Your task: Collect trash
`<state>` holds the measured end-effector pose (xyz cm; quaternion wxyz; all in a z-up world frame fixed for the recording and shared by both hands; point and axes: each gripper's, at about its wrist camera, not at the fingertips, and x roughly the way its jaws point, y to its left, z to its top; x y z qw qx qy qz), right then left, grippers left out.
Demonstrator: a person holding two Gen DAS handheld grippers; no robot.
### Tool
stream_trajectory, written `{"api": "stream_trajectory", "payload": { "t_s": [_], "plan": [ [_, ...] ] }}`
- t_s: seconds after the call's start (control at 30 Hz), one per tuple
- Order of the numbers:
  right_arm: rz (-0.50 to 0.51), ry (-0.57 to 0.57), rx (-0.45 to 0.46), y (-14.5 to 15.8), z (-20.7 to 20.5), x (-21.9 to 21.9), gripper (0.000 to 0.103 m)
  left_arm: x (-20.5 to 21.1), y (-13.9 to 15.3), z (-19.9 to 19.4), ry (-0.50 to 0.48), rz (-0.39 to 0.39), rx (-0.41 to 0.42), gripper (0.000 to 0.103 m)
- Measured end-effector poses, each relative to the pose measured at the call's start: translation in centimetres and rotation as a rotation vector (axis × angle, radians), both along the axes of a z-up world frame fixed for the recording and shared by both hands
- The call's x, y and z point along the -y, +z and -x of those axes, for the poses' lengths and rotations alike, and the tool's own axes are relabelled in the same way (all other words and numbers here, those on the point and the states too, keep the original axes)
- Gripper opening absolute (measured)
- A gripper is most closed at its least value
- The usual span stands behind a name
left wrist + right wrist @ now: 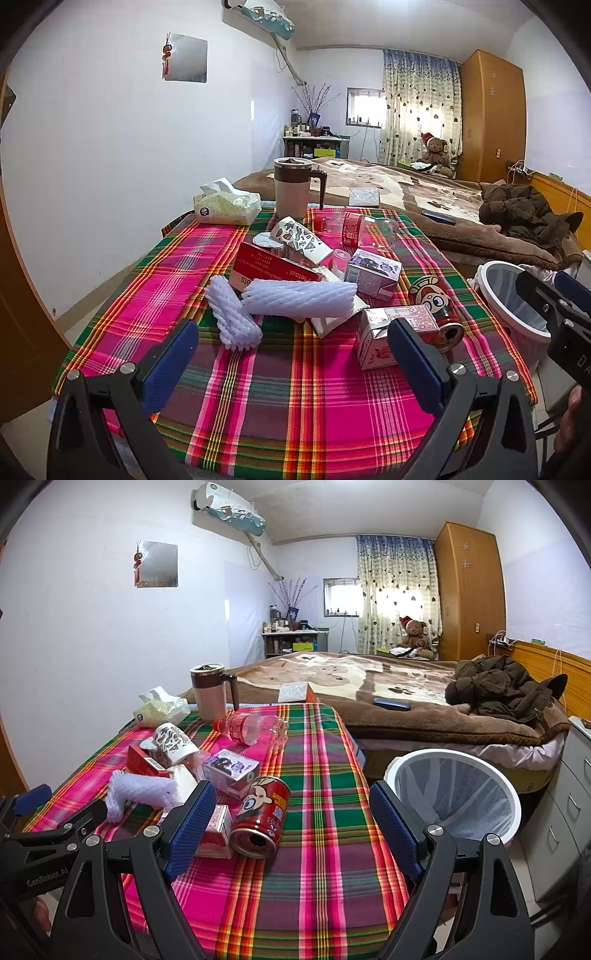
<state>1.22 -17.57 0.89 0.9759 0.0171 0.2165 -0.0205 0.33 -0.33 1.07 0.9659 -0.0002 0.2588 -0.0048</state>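
Trash heap mid-table on plaid cloth (317, 849): dented red can (260, 818) on side, mouth toward near edge; small cartons, white foam net sleeves (295, 299), patterned paper cup, clear crumpled bottle (251, 727). White round bin (454, 794), thin liner, nothing visible inside, beside table's right edge. Left gripper (291, 365) spread wide, holding nothing; right gripper (291, 830) likewise.

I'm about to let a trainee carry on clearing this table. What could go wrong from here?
The red can lies on its side, open end toward the table edge; a nudge might roll it off. The foam nets rest against the cartons, so pulling one may drag its neighbours. The lined bin stands off the table's right side, so items must cross a gap.
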Motion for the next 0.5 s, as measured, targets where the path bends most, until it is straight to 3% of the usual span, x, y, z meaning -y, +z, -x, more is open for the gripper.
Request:
{"api": "stream_trajectory", "payload": {
  "t_s": [0.5],
  "plan": [
    [0.001,-0.001,-0.003,-0.04,0.05,-0.08,0.087,-0.29,0.11,0.06,0.005,0.006,-0.004,0.103]
  ]
}}
